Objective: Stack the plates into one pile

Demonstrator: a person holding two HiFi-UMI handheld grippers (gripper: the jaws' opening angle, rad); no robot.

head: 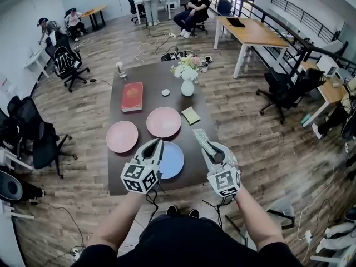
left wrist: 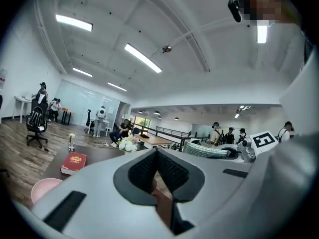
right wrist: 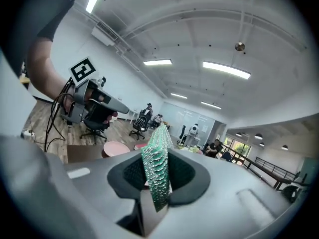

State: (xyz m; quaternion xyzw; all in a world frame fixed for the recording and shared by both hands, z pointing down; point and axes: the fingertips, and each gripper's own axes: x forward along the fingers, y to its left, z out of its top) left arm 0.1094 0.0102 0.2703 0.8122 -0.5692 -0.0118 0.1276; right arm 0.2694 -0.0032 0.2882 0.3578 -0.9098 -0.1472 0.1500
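Nothing stacked yet: blue plate (head: 171, 161), left pink plate (head: 122, 136) and centre pink plate (head: 163, 122) lie separate on the table (head: 153, 93); left gripper (head: 155, 146) is clenched empty, right gripper (head: 217, 149) grasps a green pad (head: 203, 139), so the left likely must open onto a rim.

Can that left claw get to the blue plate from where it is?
Probably yes. The left claw hangs by the left edge of the blue plate, which lies bare, with nothing between them. Its jaws are shut and empty, though, so they would have to open first.
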